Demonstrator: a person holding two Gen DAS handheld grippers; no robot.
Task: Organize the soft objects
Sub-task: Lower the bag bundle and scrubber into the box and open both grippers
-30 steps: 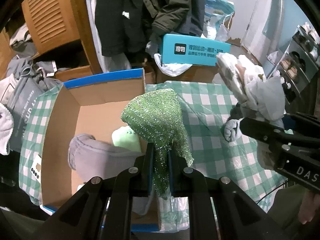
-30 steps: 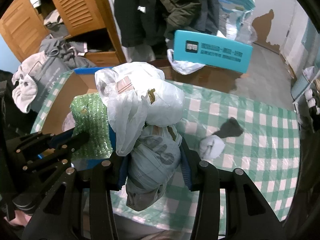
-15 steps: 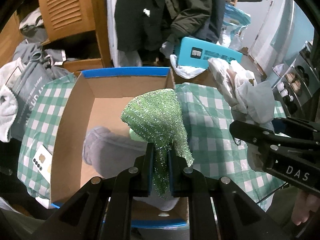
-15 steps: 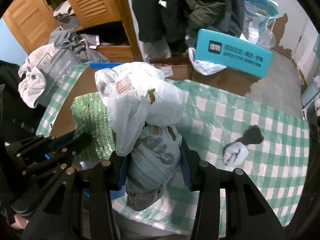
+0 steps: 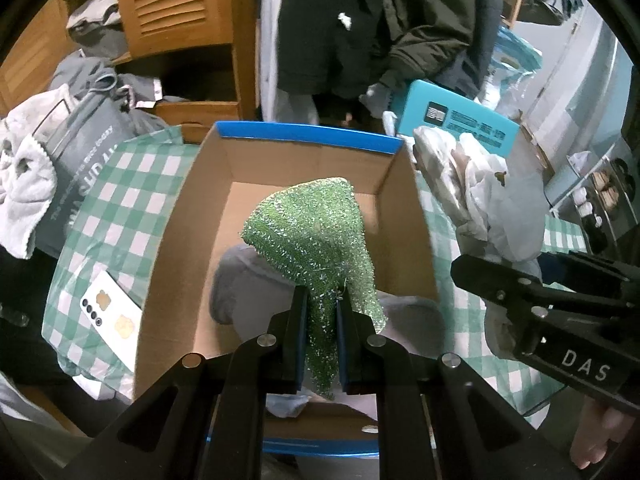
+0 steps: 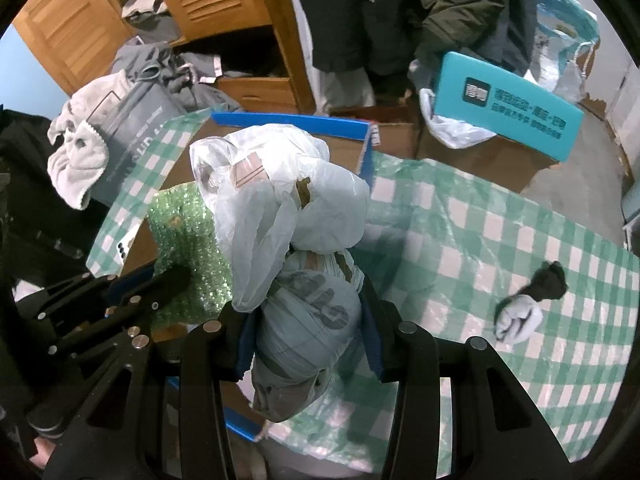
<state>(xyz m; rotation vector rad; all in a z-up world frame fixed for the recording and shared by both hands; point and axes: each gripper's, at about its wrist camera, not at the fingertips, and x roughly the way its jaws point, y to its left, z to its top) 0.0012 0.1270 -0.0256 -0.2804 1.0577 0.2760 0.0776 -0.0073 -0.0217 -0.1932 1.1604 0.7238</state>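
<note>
The left tool [image 5: 322, 312] is pinched tight on a green sparkly scrub cloth [image 5: 316, 236], which hangs over the open cardboard box [image 5: 188, 216] w/ blue rim tape; the cloth's free end drapes above a grey soft garment [image 5: 248, 284] lying inside the box. The right tool [image 6: 308, 328] clamps a bundled plastic bag [image 6: 280, 208], white film on top & a pale printed wad between the pads, held just beside the box's right wall, above the green-checked cloth on the counter [image 6: 500, 240]. In the left wrist view that bundle shows at right, past the box edge, w/ the right tool's black frame below it. A rolled sock pair [image 6: 524, 312], dark & white, lies on the counter well apart to the right. A white phone [image 5: 110, 316] rests on the counter left of the box. Behind: a teal box [image 6: 508, 108], dark hanging coats [image 5: 360, 28], a louvred wooden cabinet [image 5: 176, 4], grey clothes heaped at left.
</note>
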